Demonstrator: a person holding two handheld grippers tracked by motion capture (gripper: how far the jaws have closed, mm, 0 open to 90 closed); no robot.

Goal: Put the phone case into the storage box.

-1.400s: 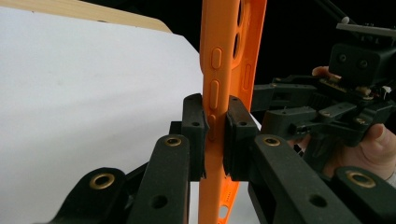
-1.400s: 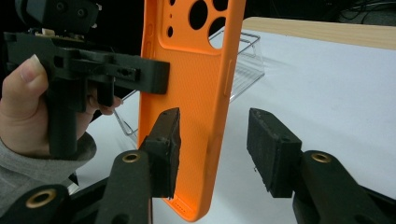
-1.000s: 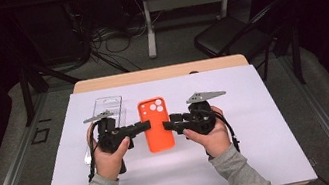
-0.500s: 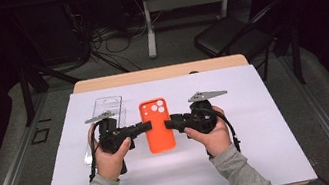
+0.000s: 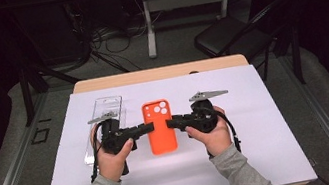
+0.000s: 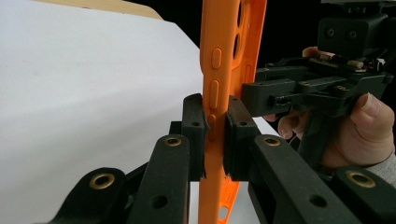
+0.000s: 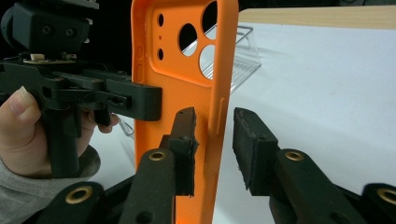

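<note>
High view overhead, facing forward-down; both claw-mounted views close, sharing the orange phone case (image 5: 160, 132).

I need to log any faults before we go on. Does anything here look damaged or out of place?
One thing: in the right gripper view, the inner jaw's pad edge looks ragged and chipped. The orange phone case looks intact.

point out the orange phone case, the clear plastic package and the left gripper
orange phone case (image 5: 161, 136): high view, middle of its back.
clear plastic package (image 5: 107, 106): high view, its far end.
left gripper (image 6: 215, 135): left gripper view, between its fingertips, shut on the case edge.
</note>
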